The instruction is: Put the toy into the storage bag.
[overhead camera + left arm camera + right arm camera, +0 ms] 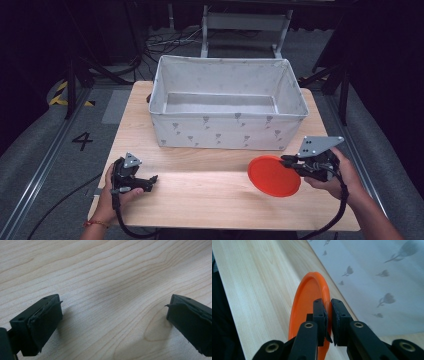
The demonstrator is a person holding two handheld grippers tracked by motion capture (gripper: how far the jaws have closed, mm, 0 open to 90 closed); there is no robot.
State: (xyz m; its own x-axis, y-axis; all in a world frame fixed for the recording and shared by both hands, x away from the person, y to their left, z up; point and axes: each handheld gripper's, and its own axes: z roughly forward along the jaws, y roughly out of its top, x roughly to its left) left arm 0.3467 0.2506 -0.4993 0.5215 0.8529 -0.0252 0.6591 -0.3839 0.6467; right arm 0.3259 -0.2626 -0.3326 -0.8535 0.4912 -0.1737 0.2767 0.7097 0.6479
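Note:
An orange plate (272, 176) hangs tilted above the wooden table (200, 195), in front of the fabric box (227, 102). My right gripper (289, 161) is shut on the plate's right rim; in the right gripper view the two black fingers (320, 315) pinch the orange plate (308, 300) edge-on, with the box wall (374, 277) just beyond. My left gripper (152, 181) rests low over the table at the front left, held by a hand. In the left gripper view its fingers (45, 322) stand wide apart over bare wood, and the left gripper (113, 322) holds nothing.
The white box with a grey flower print stands open at the back middle of the table, its inside bare. Cables trail from both grippers off the front edge. Dark floor, rails and a metal frame surround the table.

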